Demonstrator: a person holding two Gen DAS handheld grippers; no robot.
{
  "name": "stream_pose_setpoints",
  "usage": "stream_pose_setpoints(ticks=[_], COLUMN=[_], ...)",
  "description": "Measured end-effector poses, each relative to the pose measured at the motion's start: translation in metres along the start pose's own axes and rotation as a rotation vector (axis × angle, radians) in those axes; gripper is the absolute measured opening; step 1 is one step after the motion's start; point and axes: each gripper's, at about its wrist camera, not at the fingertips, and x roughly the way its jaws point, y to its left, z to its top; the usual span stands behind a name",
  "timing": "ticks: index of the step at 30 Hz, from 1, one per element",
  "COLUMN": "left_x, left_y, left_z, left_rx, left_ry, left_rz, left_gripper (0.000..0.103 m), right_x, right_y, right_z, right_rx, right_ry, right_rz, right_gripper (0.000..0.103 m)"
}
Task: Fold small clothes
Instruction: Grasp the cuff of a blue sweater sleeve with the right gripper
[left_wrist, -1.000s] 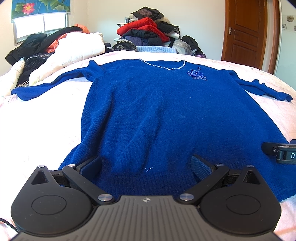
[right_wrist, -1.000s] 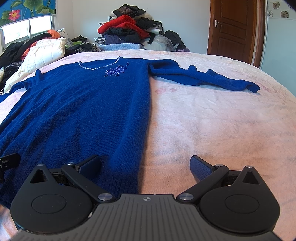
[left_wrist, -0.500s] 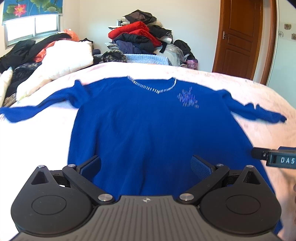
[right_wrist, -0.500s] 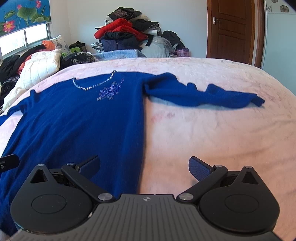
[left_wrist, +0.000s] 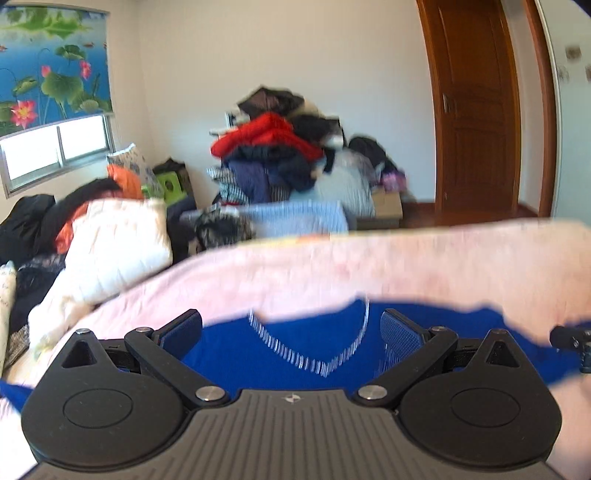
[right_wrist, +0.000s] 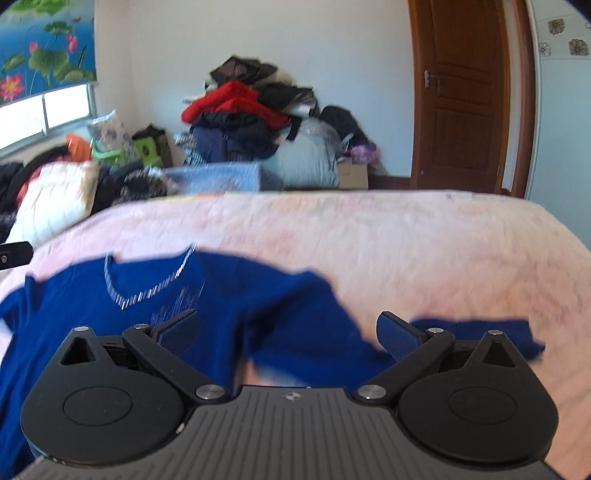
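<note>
Covering pink bed (right_wrist: 406, 236), blue sweater (right_wrist: 229, 295); both hand-held grippers (left_wrist: 291, 328) (right_wrist: 288, 328) wide, empty.

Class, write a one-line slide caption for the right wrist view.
Open right gripper above a blue sweater spread on a pink bed.

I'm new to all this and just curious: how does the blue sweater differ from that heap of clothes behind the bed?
The blue sweater lies spread flat on the pink bedcover, a single garment; the heap of clothes is piled high beyond the bed's far edge, many garments jumbled together. The sweater is one solid blue with a sparkly trim at the neckline; the heap mixes red, black and dark blue. Neither is folded.
</note>
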Motion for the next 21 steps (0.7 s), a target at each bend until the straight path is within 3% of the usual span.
stream_pose_setpoints(ticks=[3,6,9,10,11,14,17,21], left_x=[0.004,0.015,0.028,0.032,0.037,0.053,0.069,0.069], left_y=[-0.004,-0.017,-0.031,-0.034,-0.037,-0.041,-0.044,-0.048], left_z=[0.004,-0.014,-0.035,-0.041,-0.046,-0.057,-0.065,-0.064], left_rx=[-0.052,-0.063,-0.052,-0.065,-0.085,-0.183,-0.26,-0.24], left_ry=[-0.001,0.062,0.13,0.148,0.165,0.25,0.349,0.333], left_rz=[-0.039,-0.087,-0.126,-0.149,-0.175,-0.261,-0.322,-0.302], left_gripper=[0.103,0.103,0.103,0.103,0.103,0.103,0.103,0.103], right_x=[0.005,0.016,0.027,0.028,0.027,0.03,0.039,0.053], right_y=[-0.037,-0.104,-0.178,-0.197,-0.212,-0.236,-0.244,-0.241], right_z=[0.009,-0.001,-0.025,-0.034,-0.041,-0.056,-0.068,-0.073], right_rx=[0.07,0.293,0.603,0.67,0.713,0.756,0.793,0.802], right_ry=[-0.031,0.03,0.087,0.089,0.081,0.059,0.066,0.111], right_rz=[0.01,0.105,0.166,0.148,0.114,0.022,0.027,0.019], right_gripper=[0.103,0.1,0.074,0.061,0.059,0.059,0.06,0.06])
